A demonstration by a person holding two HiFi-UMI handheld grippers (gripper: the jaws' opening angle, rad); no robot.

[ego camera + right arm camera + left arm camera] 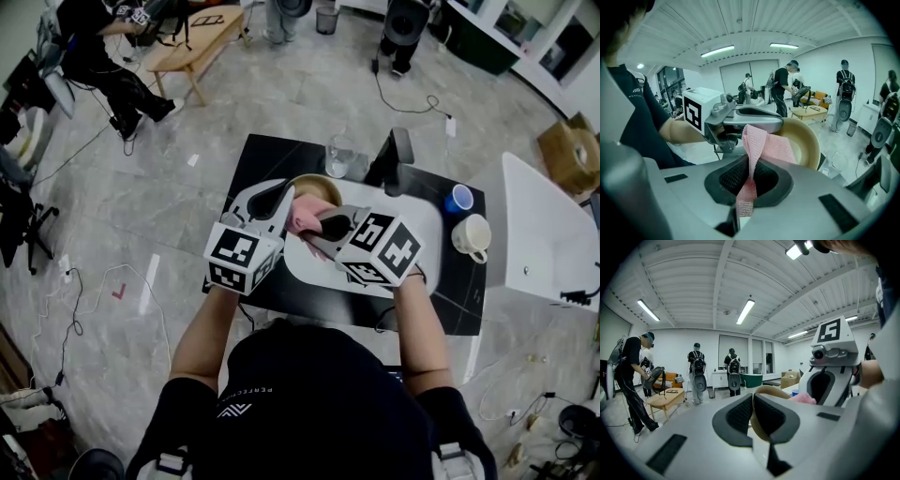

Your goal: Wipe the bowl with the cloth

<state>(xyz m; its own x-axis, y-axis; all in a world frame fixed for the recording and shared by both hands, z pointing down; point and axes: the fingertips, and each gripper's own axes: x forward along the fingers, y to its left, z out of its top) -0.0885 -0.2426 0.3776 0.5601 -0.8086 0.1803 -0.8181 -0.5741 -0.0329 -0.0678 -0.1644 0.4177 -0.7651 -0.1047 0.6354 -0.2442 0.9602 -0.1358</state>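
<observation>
1. Left claw (752,416): the jaws are closed on the wall of the tan bowl (767,391), one pad inside the rim and one outside. In the head view this claw (272,202) sits at the bowl's left side.
2. Right claw (749,176): the jaws are pinched together on a pink mesh cloth (761,145), and a short strip of it hangs out behind the pads. In the head view the claw (323,225) points at the bowl from the right.
3. Bowl (806,140): it is tipped, with its opening turned toward the right claw. In the head view it (319,187) lies between the two claws, over the far edge of a white tray (422,225).
4. Cloth (305,220): its free end spreads forward from the right claw and lies against the bowl's inner wall near the rim. From the left gripper view only a pink edge (804,398) shows beyond the bowl.
5. Counter (272,155): it is black-topped and carries the white tray. A clear glass (339,157) stands just beyond the bowl. A blue cup (458,199) and a cream mug (472,234) stand near each other at the right end.
6. Surroundings: several people stand in the room beyond the counter.
</observation>
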